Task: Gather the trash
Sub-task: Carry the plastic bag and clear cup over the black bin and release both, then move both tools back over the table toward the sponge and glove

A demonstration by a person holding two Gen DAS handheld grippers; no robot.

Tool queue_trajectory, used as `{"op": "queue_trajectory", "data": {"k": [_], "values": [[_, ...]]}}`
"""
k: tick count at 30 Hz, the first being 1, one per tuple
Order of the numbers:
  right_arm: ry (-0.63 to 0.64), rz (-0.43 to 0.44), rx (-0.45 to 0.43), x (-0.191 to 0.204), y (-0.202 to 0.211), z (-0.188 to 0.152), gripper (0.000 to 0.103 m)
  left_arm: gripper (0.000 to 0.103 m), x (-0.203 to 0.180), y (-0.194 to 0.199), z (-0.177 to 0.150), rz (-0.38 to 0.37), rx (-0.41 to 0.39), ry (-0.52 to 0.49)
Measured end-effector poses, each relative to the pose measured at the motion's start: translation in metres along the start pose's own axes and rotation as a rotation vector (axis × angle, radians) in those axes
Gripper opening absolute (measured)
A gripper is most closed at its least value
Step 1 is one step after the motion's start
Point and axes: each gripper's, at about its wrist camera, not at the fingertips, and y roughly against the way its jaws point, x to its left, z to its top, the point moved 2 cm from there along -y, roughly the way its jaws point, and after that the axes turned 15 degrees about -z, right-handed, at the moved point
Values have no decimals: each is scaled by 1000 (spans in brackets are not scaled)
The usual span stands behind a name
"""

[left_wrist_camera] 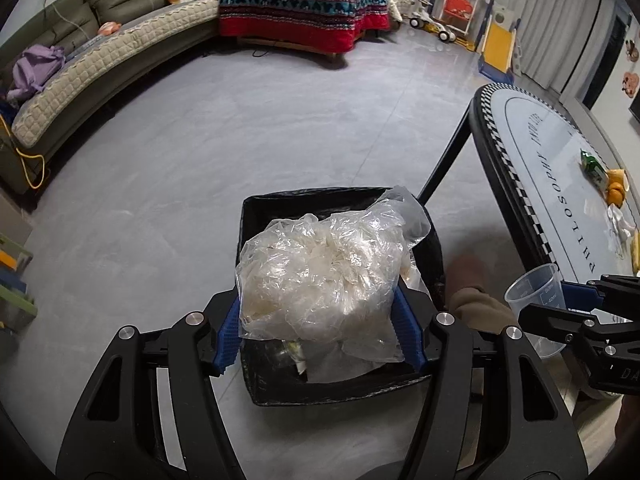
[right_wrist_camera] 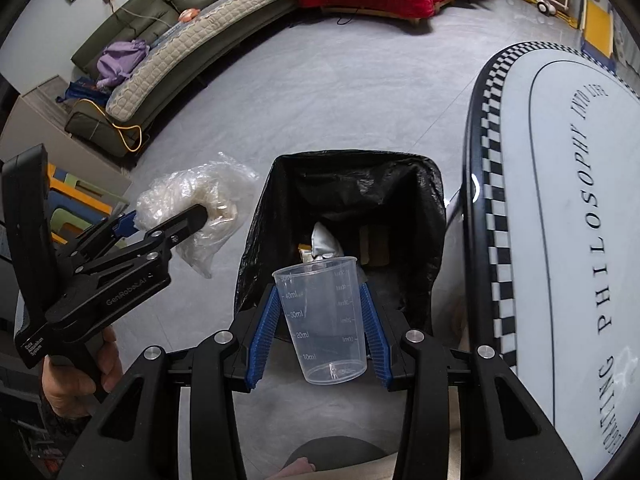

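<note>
Here my left tongs are clamped about halfway shut on a crumpled clear bag, its blue pads pressing in from both sides. In the left wrist view the bag hangs right above the mouth of the bin, covering most of the opening. The bin is lined with black plastic and stands on the grey floor.

My right tongs are closed to a narrower gap on a clear measuring cup, held upright with the pads against its sides. In the right wrist view the cup sits over the near rim of the bin, and scraps of trash lie at the bottom beyond it. From there the left tongs and bag show at 9 o'clock of the bin, with my hand on the handle lower down.

The counter runs along 3 o'clock of the bin, its edge checkered black and white. In the left wrist view it carries a green can, oranges and crumpled wrappers. A sofa curves away at 10 o'clock across the floor.
</note>
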Motion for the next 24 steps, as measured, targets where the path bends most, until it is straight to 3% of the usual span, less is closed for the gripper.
{"op": "queue_trajectory", "data": {"k": [4, 5, 6, 7, 9, 13, 24], "values": [[21, -28, 4, 9, -8, 4, 44, 65, 9, 6, -3, 8, -11, 7], [29, -50, 3, 10, -9, 5, 52, 70, 10, 7, -4, 16, -8, 2], [30, -63, -4, 11, -9, 5, 64, 95, 12, 6, -4, 40, 1, 0], [27, -63, -18, 10, -8, 5, 66, 97, 14, 8, -4, 75, -8, -4], [22, -51, -20, 7, -6, 3, 67, 97, 16, 9, -5, 108, -16, -7], [7, -41, -24, 0, -3, 1, 67, 97, 18, 10, -4, 72, -17, 21], [-45, -25, -37, -33, 9, -7, 67, 97, -13, 3, 4, 25, -10, -29]]}}
